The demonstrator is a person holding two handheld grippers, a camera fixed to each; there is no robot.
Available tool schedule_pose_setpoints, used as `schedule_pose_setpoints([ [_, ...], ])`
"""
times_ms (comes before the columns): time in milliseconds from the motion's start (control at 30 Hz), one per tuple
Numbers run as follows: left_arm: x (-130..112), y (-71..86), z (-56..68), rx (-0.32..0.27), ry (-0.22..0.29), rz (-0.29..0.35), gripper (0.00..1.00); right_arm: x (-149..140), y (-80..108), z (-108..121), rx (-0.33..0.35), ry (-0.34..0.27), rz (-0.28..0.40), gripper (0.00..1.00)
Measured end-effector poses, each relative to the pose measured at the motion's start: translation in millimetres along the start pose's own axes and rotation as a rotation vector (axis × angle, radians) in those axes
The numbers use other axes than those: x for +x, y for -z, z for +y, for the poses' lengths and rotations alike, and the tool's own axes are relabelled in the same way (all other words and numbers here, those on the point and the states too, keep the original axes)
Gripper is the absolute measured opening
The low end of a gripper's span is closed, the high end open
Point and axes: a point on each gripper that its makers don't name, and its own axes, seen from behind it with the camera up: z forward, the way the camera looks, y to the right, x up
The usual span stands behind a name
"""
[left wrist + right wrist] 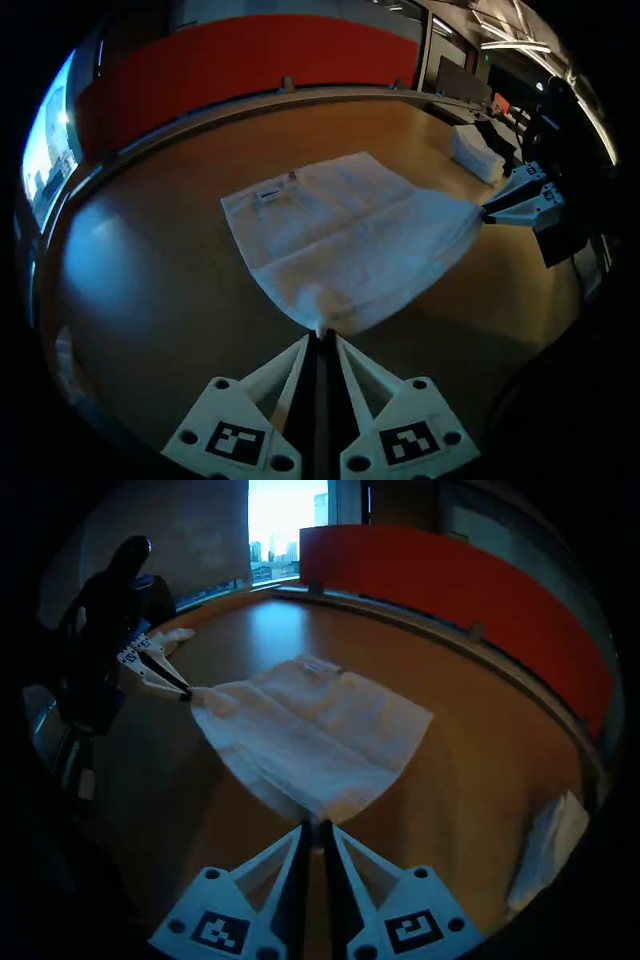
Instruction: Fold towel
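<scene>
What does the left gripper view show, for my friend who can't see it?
A white towel lies spread on a brown table, its near corner pinched by the left claw at the bottom. The right claw pinches another corner on the right, and a folded white cloth sits farther back.

Towels, 2: spread towel, folded towel. Grippers, 2: left gripper, right gripper. Table, 1. Red panel, 1.
</scene>
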Motion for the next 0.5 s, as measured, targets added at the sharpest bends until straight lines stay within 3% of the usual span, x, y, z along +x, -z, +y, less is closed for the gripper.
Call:
schedule_pose_setpoints([
  [500, 15.8, 35.0, 7.7, -0.008, 0.049, 0.029, 0.08, 21.6, 33.0, -6.9, 0.002, 0.017, 0.029, 0.11],
])
